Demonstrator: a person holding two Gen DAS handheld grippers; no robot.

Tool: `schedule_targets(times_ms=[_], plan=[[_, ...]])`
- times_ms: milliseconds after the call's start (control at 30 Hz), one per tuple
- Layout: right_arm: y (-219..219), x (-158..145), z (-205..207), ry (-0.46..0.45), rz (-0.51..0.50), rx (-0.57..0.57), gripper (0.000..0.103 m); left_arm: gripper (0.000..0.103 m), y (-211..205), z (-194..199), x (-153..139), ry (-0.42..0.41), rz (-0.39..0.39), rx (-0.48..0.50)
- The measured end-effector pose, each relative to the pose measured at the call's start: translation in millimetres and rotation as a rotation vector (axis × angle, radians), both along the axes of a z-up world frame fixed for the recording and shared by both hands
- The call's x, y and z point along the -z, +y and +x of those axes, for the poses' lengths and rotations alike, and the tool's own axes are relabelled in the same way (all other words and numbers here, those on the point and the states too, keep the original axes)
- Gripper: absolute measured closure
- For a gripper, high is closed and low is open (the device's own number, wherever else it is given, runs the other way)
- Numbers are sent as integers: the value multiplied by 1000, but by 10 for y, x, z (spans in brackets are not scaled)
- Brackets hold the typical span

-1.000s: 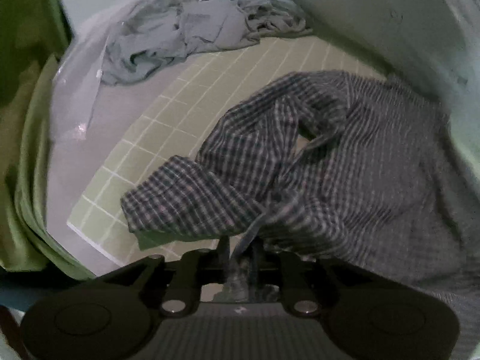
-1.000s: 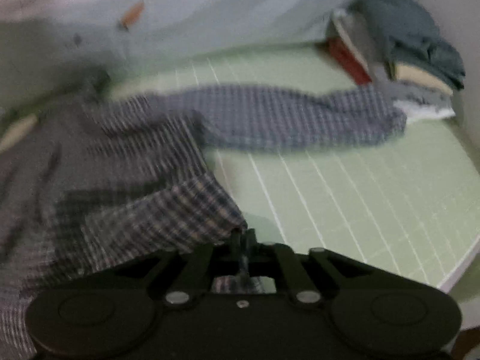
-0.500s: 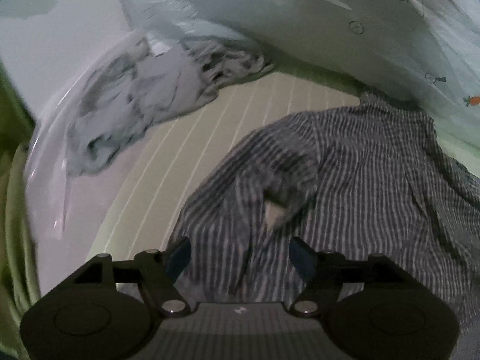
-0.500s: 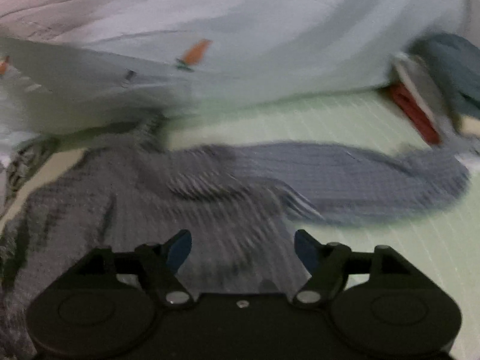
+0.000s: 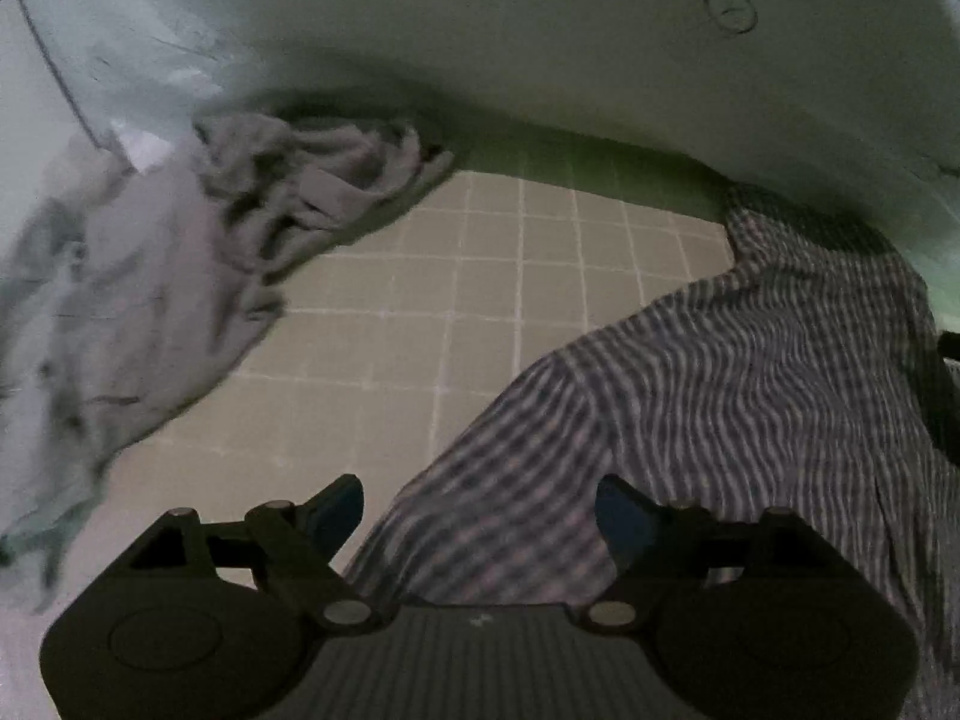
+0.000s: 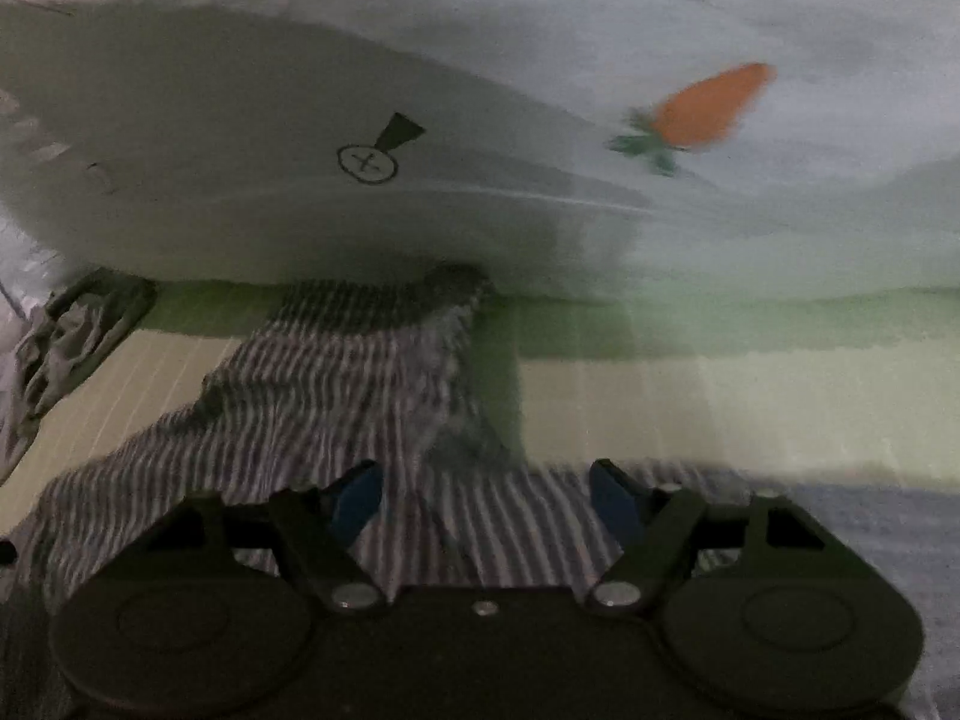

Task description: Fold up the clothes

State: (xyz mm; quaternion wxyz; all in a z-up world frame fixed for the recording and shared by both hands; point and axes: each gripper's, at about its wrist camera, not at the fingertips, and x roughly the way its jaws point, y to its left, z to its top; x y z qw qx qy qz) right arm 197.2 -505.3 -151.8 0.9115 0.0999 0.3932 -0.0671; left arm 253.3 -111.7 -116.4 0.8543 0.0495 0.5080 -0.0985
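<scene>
Checked shirt (image 5: 720,396) lies flat on the gridded mat (image 5: 456,312), running from lower centre to upper right under the left gripper (image 5: 480,510), whose jaws have just opened wide, nothing pinched, the right gripper (image 6: 486,498) likewise agape over it

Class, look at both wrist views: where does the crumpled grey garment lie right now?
The crumpled grey garment lies left on the green gridded mat, apart from the checked shirt; it sits at the right wrist view's far left edge.

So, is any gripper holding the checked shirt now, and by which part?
No. The left gripper and right gripper have just opened; the checked shirt lies on the mat, ungripped.
</scene>
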Motion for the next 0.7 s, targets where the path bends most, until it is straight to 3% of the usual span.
schedule_targets(times_ms=[100, 167, 200, 233, 300, 333, 500, 600, 667, 700], plan=[[-4, 86, 301, -8, 9, -11, 27, 26, -89, 92, 114, 28, -21, 15], [-15, 151, 483, 4, 20, -21, 30, 48, -149, 105, 173, 53, -18, 27], [-17, 183, 552, 17, 31, -37, 44, 54, -185, 103, 198, 60, -12, 39], [-17, 216, 611, 33, 44, -56, 72, 69, -221, 101, 222, 68, -5, 51], [-19, 276, 734, 56, 71, -94, 96, 93, -292, 89, 237, 49, 34, 58], [-15, 288, 785, 55, 58, -106, 99, 100, -328, 81, 241, 37, 56, 59], [-78, 187, 1134, -1, -55, -101, 100, 101, -402, 344, 159, -44, 47, 33], [-193, 46, 1464, -54, -99, -74, 99, 100, -497, 658, 58, -102, -3, -42], [-249, 13, 1652, -54, -120, -64, 97, 87, -602, 803, 24, -124, -4, -90], [-278, 22, 1732, -34, -124, -54, 90, 82, -643, 847, 12, -120, 0, -105]])
